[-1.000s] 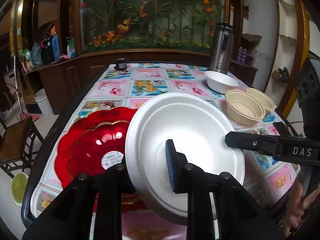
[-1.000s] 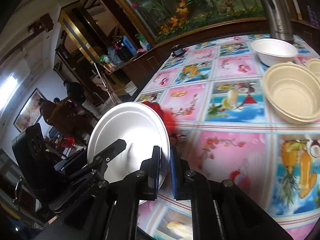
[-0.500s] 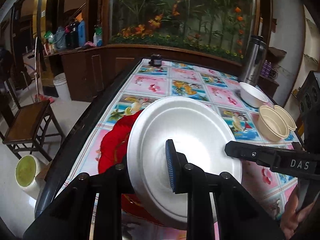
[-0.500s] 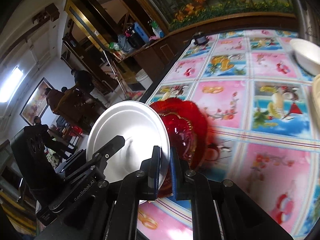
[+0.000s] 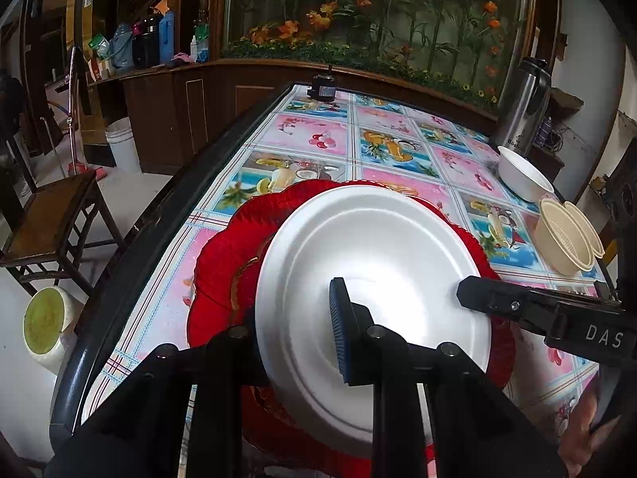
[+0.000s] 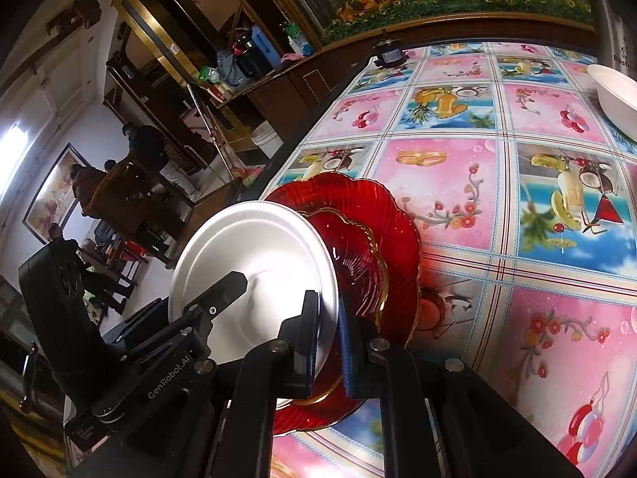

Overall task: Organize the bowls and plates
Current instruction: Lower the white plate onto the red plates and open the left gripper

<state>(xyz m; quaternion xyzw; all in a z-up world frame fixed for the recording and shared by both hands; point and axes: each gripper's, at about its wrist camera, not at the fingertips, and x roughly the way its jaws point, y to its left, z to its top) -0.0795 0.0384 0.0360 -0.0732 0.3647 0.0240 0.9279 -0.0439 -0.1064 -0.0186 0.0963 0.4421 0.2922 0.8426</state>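
A white foam plate (image 5: pixel 378 247) hangs tilted just above two stacked red glass plates (image 5: pixel 223 263) on the fruit-print table. My left gripper (image 5: pixel 294 334) is shut on its near rim, one finger under the plate and hidden. From the right, my right gripper (image 5: pixel 477 294) pinches the plate's right edge. In the right wrist view the right gripper (image 6: pixel 329 318) is shut on the white plate (image 6: pixel 247 247), and the left gripper (image 6: pixel 223 290) lies across its face. The red plates (image 6: pixel 382 239) sit directly behind it; the smaller one is gold-rimmed.
A white bowl (image 5: pixel 521 179) and nested beige bowls (image 5: pixel 565 239) stand at the table's right side, with a steel flask (image 5: pixel 521 107) behind them. A small black device (image 5: pixel 323 91) sits at the far edge. The table's dark left edge (image 5: pixel 131 255) runs close beside the red plates; a wooden chair (image 5: pixel 47 215) stands beyond it.
Both grippers have carried the white plate to the left and a little lower, from beside the red plates to directly over them. Both grips are unchanged.
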